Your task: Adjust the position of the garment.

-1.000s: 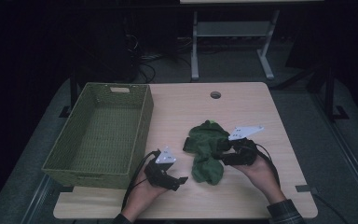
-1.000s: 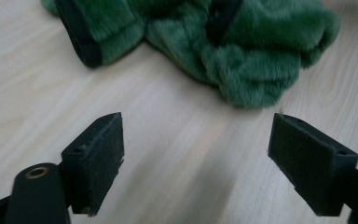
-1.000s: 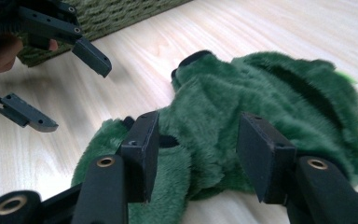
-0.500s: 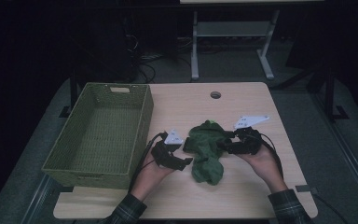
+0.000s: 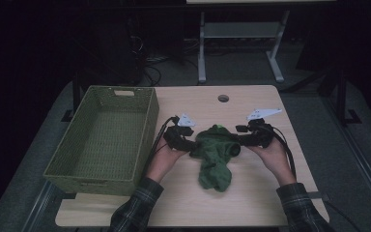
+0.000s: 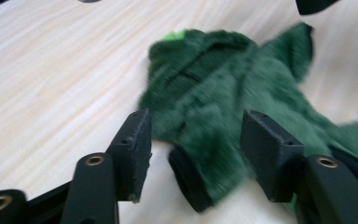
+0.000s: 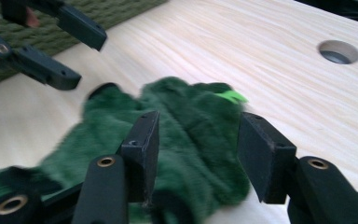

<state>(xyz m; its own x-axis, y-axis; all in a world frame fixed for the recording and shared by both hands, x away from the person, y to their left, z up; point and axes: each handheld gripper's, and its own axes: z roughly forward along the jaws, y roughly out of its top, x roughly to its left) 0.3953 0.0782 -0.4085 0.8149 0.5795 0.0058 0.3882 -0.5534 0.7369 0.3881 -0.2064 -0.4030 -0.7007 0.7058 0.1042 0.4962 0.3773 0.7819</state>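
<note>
**Green fleece garment between two grippers**

In the high view, the left gripper [image 5: 186,143] and the right gripper [image 5: 239,140] face each other from the two sides of a dark green fleece garment [image 5: 215,157] that lies crumpled on the wooden table [image 5: 251,193]. The garment sits between the two grippers, and its lower part hangs toward the person's side of the table.

In the left gripper view, the jaws of this gripper have just been closing. A fold of the garment [image 6: 223,121] with a black cuff lies between them, but a gap is visible on both sides, so the pads do not press on the cloth.

In the right gripper view, the jaws stand partly spread, and the garment [image 7: 186,135] fills most of the space between them. The left pad seems to touch the fleece; the right pad stands just beside it. I cannot tell if they pinch it.

Beyond the left gripper, on its outer side, stands a woven green basket [image 5: 104,140], near but apart. A round hole [image 5: 223,98] in the table lies farther ahead of both grippers.
</note>
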